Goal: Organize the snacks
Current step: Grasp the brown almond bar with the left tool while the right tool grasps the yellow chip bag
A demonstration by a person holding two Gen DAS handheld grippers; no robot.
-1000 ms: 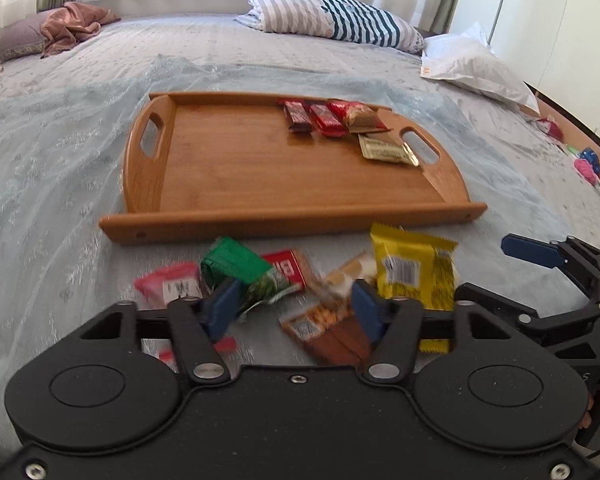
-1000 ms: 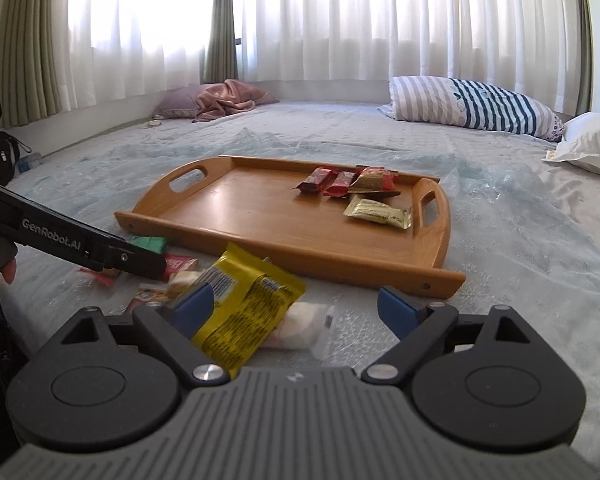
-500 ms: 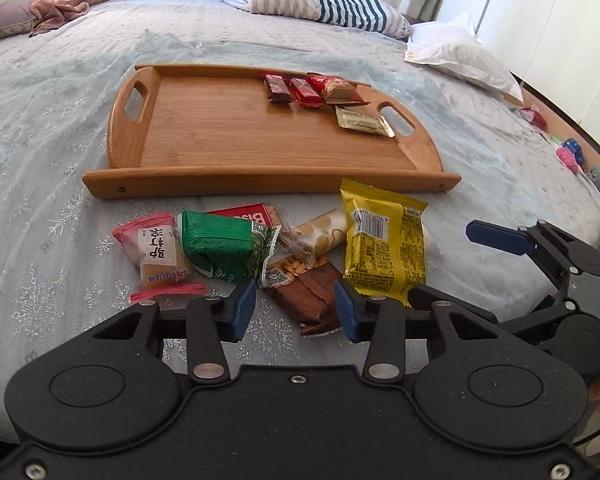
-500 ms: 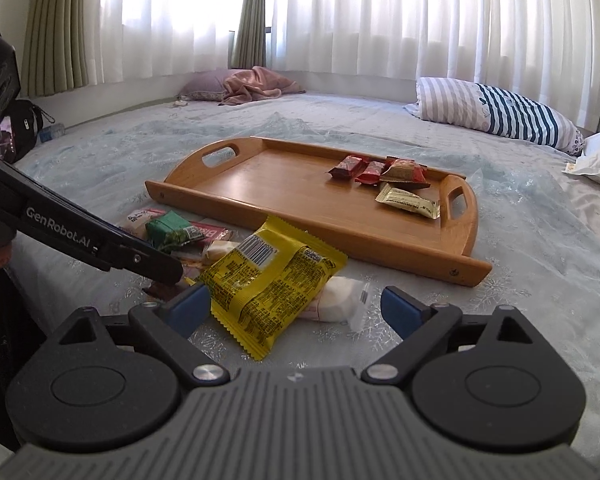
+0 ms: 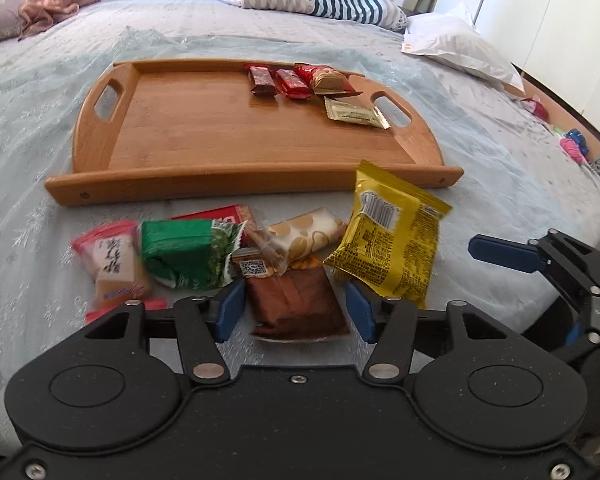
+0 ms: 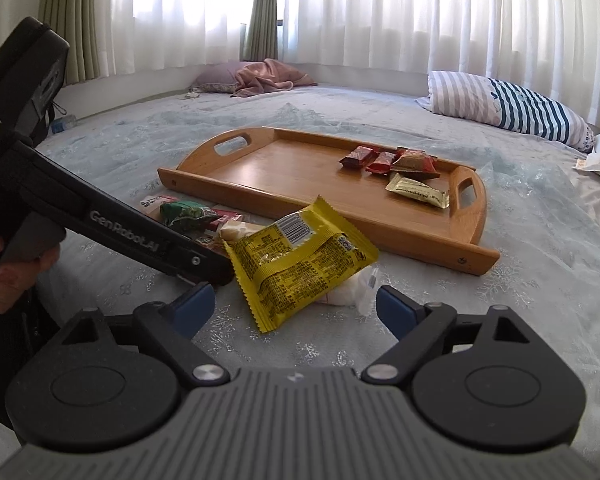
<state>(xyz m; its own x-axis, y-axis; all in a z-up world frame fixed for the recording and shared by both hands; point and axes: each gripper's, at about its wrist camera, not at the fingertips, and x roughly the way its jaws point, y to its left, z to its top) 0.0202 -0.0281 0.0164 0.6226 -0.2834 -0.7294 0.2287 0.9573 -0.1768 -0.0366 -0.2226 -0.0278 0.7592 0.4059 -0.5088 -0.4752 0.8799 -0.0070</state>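
Now your left gripper (image 5: 296, 312) has its jaws open around the brown snack (image 5: 296, 304) on the bed (image 5: 32, 128), your right gripper (image 6: 296, 308) gapes empty before the yellow packet (image 6: 300, 256), near the tray (image 5: 220, 140).

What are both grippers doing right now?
Left gripper: open, straddling the brown snack packet.
Right gripper: open, holding nothing, facing the yellow snack bag.
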